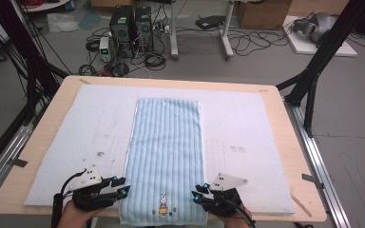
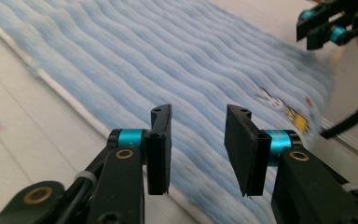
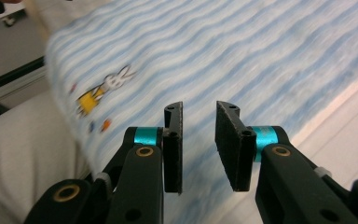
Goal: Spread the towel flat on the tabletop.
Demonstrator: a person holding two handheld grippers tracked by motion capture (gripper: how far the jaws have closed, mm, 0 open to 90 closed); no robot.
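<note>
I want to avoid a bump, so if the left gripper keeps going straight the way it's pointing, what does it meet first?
Most likely the blue towel: the left gripper, jaws open, aims across it. Height above it is unclear.

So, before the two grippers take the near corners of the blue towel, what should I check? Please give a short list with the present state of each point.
1. Left gripper open: ok, jaws apart.
2. Right gripper open: ok, jaws apart.
3. Blue towel lies flat on the white mat: ok.
4. Grippers stand at the towel's two near corners: ok, one on each side.
5. Near edge with the rabbit picture hangs over the table edge: ok.
6. Jaws already touching the cloth: cannot tell.
</note>
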